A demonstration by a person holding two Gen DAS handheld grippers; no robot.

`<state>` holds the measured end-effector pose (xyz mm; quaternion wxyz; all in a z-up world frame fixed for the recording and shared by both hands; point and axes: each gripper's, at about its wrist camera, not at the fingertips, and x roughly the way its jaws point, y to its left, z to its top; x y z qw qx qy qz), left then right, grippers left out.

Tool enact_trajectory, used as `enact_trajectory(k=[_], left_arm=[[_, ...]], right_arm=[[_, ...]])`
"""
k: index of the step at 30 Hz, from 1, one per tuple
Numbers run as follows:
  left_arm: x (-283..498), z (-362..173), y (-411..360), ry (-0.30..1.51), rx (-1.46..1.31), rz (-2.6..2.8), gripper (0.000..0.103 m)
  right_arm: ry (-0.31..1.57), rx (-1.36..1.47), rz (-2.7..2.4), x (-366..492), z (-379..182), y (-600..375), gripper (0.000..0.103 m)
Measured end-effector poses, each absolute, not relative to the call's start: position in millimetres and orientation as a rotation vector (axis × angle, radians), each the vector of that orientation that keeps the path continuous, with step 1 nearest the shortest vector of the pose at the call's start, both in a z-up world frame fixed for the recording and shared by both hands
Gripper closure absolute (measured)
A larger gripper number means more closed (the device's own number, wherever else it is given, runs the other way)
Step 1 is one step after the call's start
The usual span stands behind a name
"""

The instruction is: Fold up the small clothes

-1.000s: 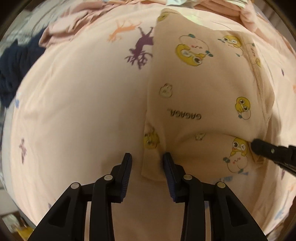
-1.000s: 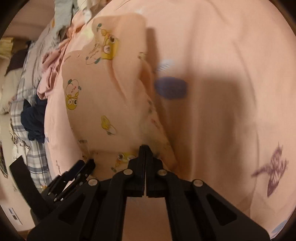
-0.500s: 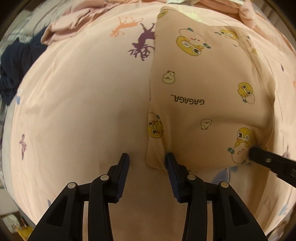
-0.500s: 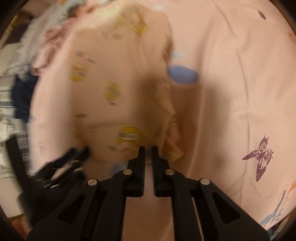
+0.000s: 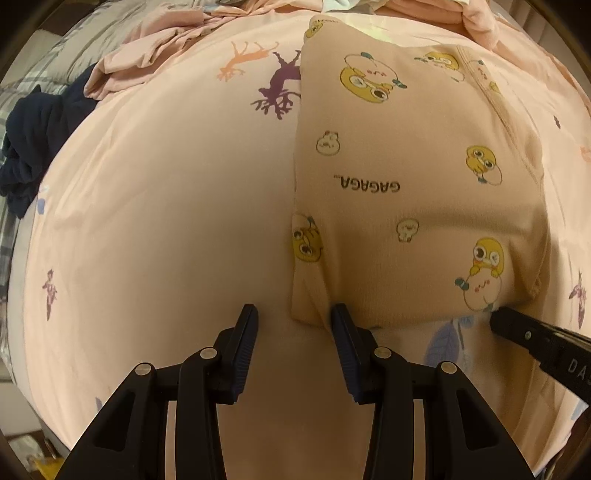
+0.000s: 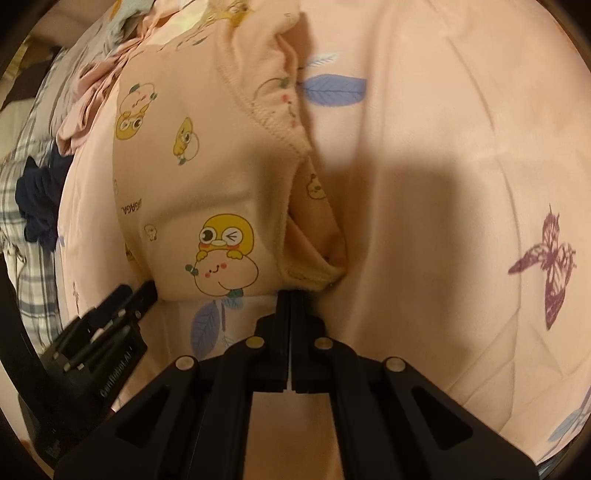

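Note:
A small peach garment [image 5: 406,192] printed with yellow chicks and "GAGAGA" lies folded flat on the pink printed bedsheet [image 5: 166,221]. My left gripper [image 5: 294,312] is open and points down at the sheet. The garment's near left corner lies loose between its fingers, and the pads do not press on it. My right gripper [image 6: 290,295] is shut, with its tips against the near hem of the garment [image 6: 207,184] and no cloth visible between them. In the left wrist view the right gripper [image 5: 496,321] is at the garment's near right corner. The right wrist view has the left gripper [image 6: 142,295] at lower left.
A dark navy garment [image 5: 29,147] and a crumpled pink one [image 5: 147,51] lie at the sheet's far left, beside plaid bedding [image 5: 22,92]. More pink clothes [image 5: 424,7] are piled beyond the folded garment. The sheet's butterfly print [image 6: 550,258] is to the right.
The garment's near part has sunk flat onto the sheet. The right gripper's tip has drawn back from on top of the cloth to its near edge. The left jaws stay apart.

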<state>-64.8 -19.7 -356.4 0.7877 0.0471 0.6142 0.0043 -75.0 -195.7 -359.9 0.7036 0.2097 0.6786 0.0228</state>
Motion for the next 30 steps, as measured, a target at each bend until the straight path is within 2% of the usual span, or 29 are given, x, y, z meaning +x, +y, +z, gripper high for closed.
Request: enact_trajectory(k=[5, 8, 10, 16, 18, 19, 20, 21, 22, 23, 24, 26, 27, 28, 29, 30], left_arm=[[-72, -368, -30, 1.371, 0.215, 0.005, 0.06], [-78, -361, -26, 1.453, 0.181, 0.007, 0.06], [-77, -349, -15, 1.481, 0.104, 0.027, 0.06], [-63, -251, 20, 1.325, -0.106, 0.05, 0.058], [-62, -216, 25, 1.256, -0.163, 0.012, 0.048], [-63, -195, 28, 1.217, -0.197, -0.011, 0.033], [-62, -183, 29, 1.19, -0.221, -0.031, 0.022], [-59, -168, 32, 1.158, -0.252, -0.063, 0.019], [-57, -154, 33, 1.134, -0.278, -0.094, 0.017], [-60, -139, 35, 1.113, -0.297, -0.124, 0.016], [-62, -125, 35, 1.101, -0.298, -0.143, 0.014], [-68, -102, 30, 1.081, -0.243, -0.16, 0.003], [-72, -91, 27, 1.066, -0.194, -0.152, 0.001], [-77, -79, 24, 1.029, -0.151, -0.136, 0.001], [-79, -74, 25, 1.001, -0.139, -0.131, 0.001], [-84, -64, 26, 0.971, -0.147, -0.141, 0.001]], right_arm=[[1.554, 0.408, 0.06, -84, -355, -195, 0.103], [1.627, 0.355, 0.034, -89, -351, -190, 0.103], [1.66, 0.348, -0.024, -90, -340, -190, 0.093], [1.517, 0.337, -0.032, -74, -261, -194, 0.092], [1.474, 0.26, -0.038, -67, -226, -194, 0.088], [1.445, 0.244, -0.032, -67, -210, -194, 0.084], [1.416, 0.239, -0.026, -68, -196, -198, 0.074], [1.378, 0.245, -0.015, -68, -177, -201, 0.067], [1.35, 0.257, -0.005, -67, -163, -203, 0.05], [1.325, 0.267, 0.004, -67, -148, -201, 0.039], [1.305, 0.268, 0.014, -67, -133, -199, 0.039], [1.269, 0.25, 0.015, -74, -105, -198, 0.036], [1.243, 0.242, 0.009, -78, -89, -198, 0.033], [1.215, 0.238, 0.004, -84, -74, -198, 0.024], [1.19, 0.238, 0.002, -88, -64, -198, 0.019], [1.155, 0.237, -0.001, -94, -49, -202, 0.019]])
